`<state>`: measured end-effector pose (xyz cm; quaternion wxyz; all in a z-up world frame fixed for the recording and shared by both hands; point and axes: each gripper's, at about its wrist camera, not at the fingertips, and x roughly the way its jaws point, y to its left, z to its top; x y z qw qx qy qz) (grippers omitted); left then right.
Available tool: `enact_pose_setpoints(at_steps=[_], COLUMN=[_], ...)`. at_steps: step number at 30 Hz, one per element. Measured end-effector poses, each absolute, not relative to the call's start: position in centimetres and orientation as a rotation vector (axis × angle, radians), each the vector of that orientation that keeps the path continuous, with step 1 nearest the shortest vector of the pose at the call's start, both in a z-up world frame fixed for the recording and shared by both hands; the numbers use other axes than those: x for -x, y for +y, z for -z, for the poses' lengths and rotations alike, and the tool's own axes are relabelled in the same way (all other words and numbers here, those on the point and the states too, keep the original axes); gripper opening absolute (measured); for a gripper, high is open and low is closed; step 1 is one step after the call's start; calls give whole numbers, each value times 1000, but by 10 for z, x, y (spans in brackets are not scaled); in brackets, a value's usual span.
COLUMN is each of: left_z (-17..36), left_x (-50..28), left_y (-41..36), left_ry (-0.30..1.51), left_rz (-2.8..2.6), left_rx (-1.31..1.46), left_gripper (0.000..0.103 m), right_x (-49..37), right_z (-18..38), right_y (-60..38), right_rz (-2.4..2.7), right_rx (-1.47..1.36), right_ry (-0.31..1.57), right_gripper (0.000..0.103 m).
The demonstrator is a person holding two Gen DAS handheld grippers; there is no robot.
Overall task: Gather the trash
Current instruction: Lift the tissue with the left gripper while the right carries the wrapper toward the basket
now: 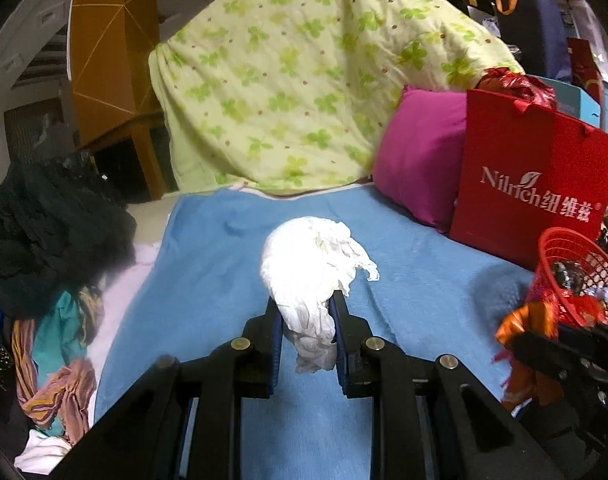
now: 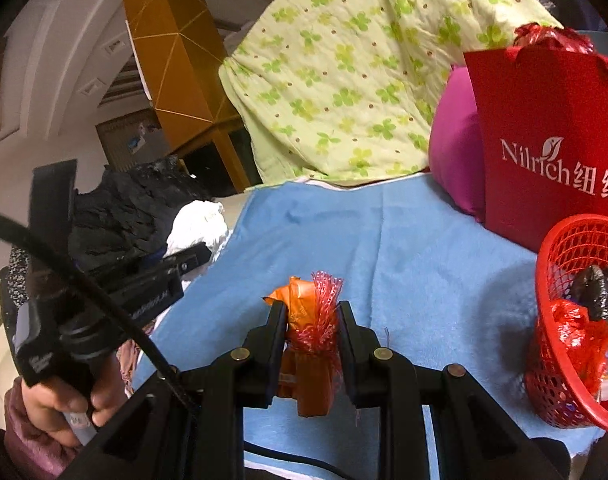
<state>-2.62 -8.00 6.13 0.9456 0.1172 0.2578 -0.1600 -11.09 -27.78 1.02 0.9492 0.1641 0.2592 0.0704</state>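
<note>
While both tools carry a load, nothing has gone into the bin yet. Left gripper (image 1: 306, 320) is clamped on a crumpled white tissue wad (image 1: 310, 268), pinched at its lower end so the bulk sticks out ahead of the jaws, clear of the light blue fleece blanket (image 1: 223, 248). Right gripper (image 2: 312, 320) is clamped on an orange plastic wrapper bundled with red mesh netting (image 2: 314, 320), gripped mid-body so loose ends hang below. Red plastic mesh wastebasket (image 2: 564, 248) stands on the blanket's right side, near the right gripper, already holding red and dark scraps; likely drop target. Behind it a red paper gift bag (image 2: 544, 128) leans against a magenta pillow (image 2: 456, 148). Left hand (image 2: 69, 404) grips its tool handle.
</note>
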Motion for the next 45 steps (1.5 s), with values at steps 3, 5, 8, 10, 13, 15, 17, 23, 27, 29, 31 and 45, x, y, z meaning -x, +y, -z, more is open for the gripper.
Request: enact_pose_setpoints(at_steps=[3, 5, 8, 10, 13, 15, 17, 23, 27, 29, 31, 45], left_z=[-68, -71, -74, -75, -76, -77, -78, -79, -79, -79, -79, -78], left_x=[40, 49, 60, 64, 69, 72, 74, 79, 81, 83, 85, 90], left_y=[-78, -76, -76, -76, -79, -81, -83, -91, -96, -98, -101, -114], left_ry=[511, 500, 496, 492, 493, 490, 490, 491, 493, 493, 493, 501], left_rz=[334, 333, 341, 343, 351, 354, 360, 368, 373, 377, 380, 399], left_rx=[-239, -243, -245, -249, -253, -259, -259, -270, -275, -280, -285, -309], left_gripper=[23, 23, 23, 23, 23, 23, 23, 23, 23, 23, 23, 24], right_x=[120, 125, 133, 136, 139, 141, 143, 151, 157, 160, 162, 170], right_z=[-18, -22, -26, -28, -30, -30, -30, -33, -34, -35, -35, -37], right_y=[-276, -275, -275, -276, -278, -281, -284, -290, -294, -295, -297, -305], right_rz=[-142, -141, -140, -138, -138, -134, -132, -120, -113, -108, -108, -87], right_rx=[-330, -326, -321, -321, -327, -327, -334, -349, -358, -358, -363, -388], right_ry=[509, 499, 487, 480, 479, 475, 475, 464, 457, 453, 452, 444], right_gripper=[27, 27, 27, 27, 27, 27, 27, 27, 27, 27, 27, 27])
